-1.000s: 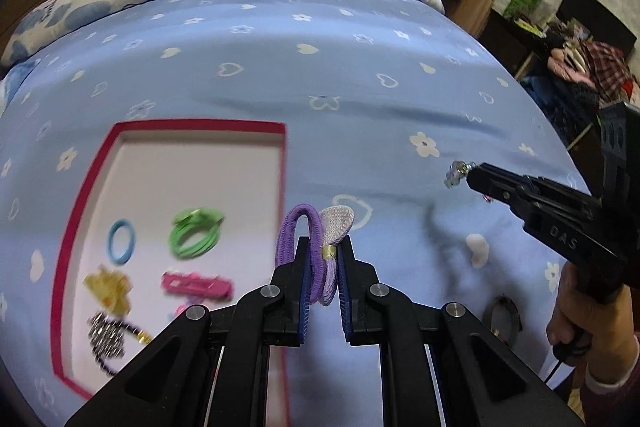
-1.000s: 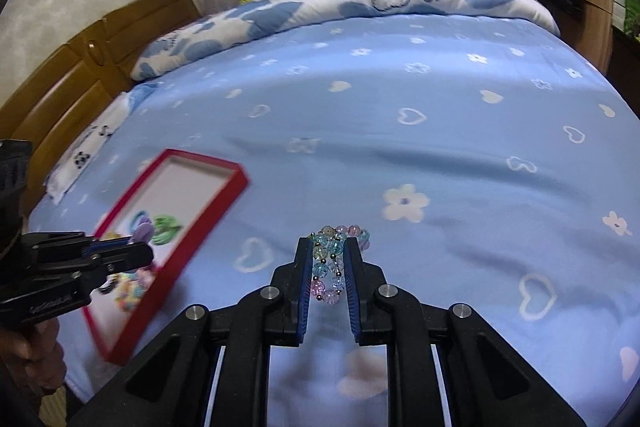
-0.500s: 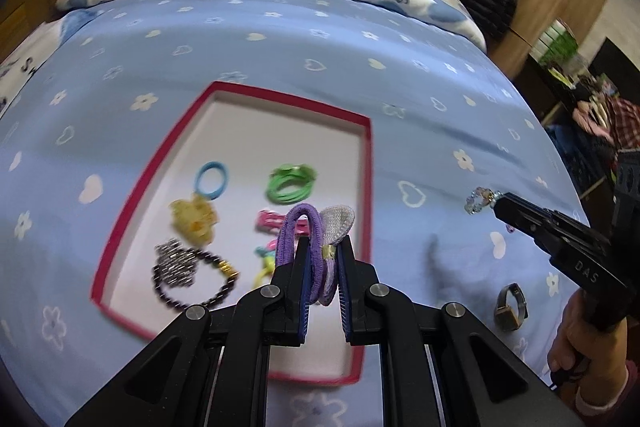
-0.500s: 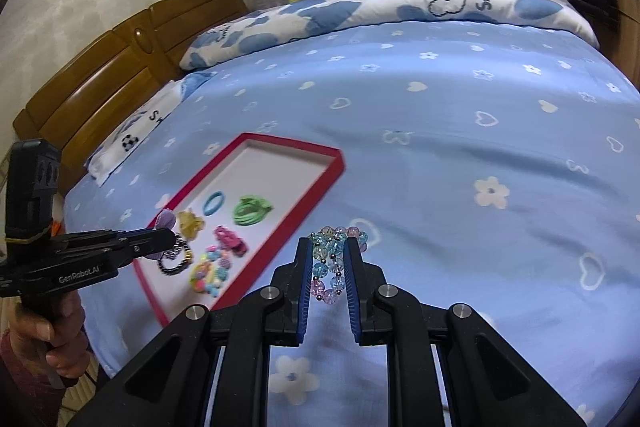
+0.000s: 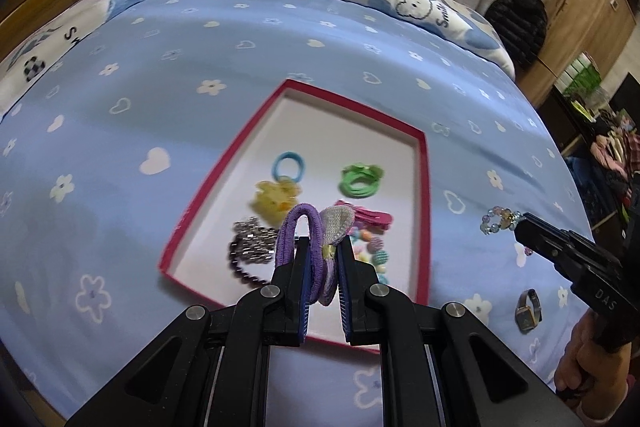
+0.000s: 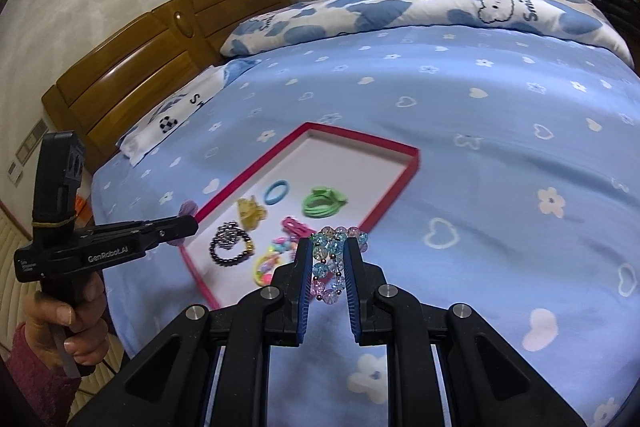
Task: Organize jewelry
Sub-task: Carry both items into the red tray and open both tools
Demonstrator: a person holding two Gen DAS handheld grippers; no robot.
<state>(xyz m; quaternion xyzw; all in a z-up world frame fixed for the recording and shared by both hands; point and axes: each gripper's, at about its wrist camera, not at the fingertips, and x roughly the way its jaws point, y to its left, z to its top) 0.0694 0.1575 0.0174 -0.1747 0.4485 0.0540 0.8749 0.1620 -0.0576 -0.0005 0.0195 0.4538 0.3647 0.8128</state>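
Left gripper: your left gripper (image 5: 323, 257) is clamped on the purple hair tie (image 5: 301, 239), both pads pressing its lower part.
Hair tie axis: the loop stands upright out of the jaws, its long axis running along the fingers, and its closed arch points away from you toward the far side of the tray. A grey-white fabric bow (image 5: 338, 225) sits on its right side.
Hair tie position: you hold it in the air above the near end of the red tray (image 5: 425, 195), over the items already lying there.
Right gripper: your right gripper (image 6: 328, 261) is closed on the crystal bead bracelet (image 6: 334, 259); its coils are stacked between the pads, with the top beads poking out past the fingertips.
Bracelet position: in the left wrist view it hangs at the tip of the right gripper (image 5: 520, 227), off to the right of the tray and above the blue bedsheet (image 5: 240, 67).
Tray contents: a blue hair ring (image 5: 288, 165), a green hair tie (image 5: 360, 181), a yellow clip (image 5: 276, 201), a pink clip (image 5: 370, 215), a dark bead bracelet (image 6: 232, 247) and a multicoloured bead piece (image 6: 272, 259).
Tray axis: its long sides run away from you toward the pillow (image 6: 400, 11).
Loose item: a small watch (image 5: 527, 309) lies on the sheet, right of the tray, near your right hand (image 5: 588, 359).
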